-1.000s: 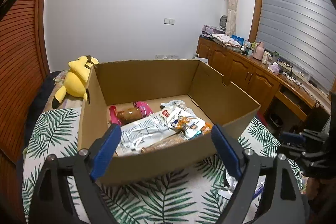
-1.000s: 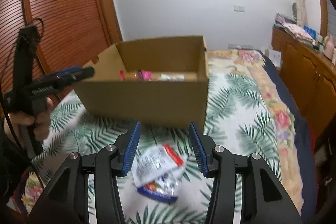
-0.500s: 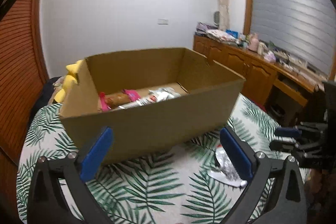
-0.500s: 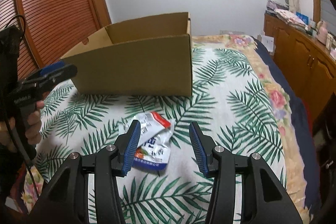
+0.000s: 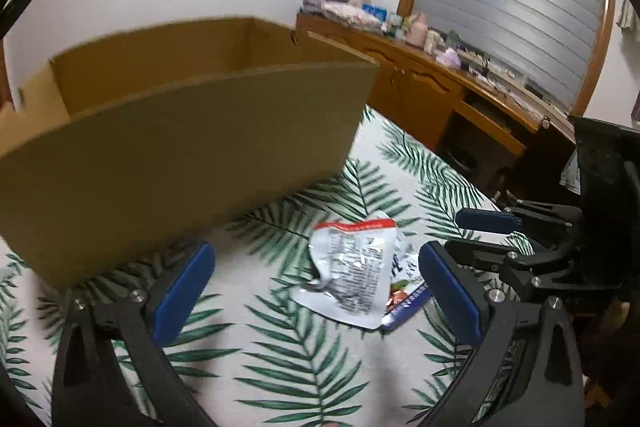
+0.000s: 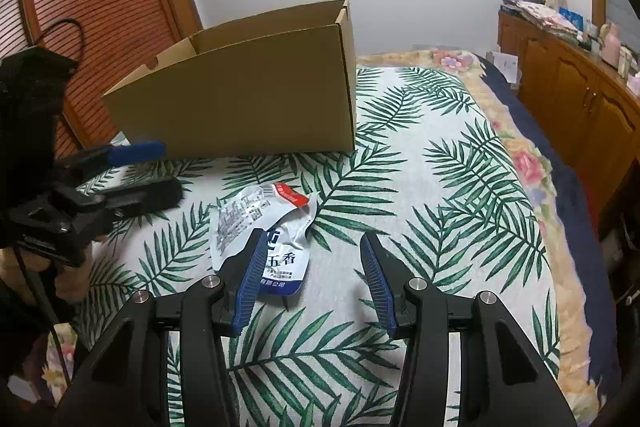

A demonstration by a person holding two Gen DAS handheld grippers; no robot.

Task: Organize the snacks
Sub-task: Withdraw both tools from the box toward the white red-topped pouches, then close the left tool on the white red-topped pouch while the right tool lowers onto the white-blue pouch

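1. Snack packet point(image 5: 352, 269), crumpled silver-white with red top strip and blue bottom edge, lies flat on the palm-leaf bedspread point(image 6: 440, 187), just in front of the cardboard box point(image 6: 248, 99).
2. Left gripper point(image 5: 316, 279): jaws spread wide, nothing pinched; packet sits on the cover between and beyond its blue pads.
3. Right gripper point(image 6: 312, 267): jaws partly spread, empty; its left finger overlaps the packet's edge, contact unclear.
4. Box interior hidden from both views.
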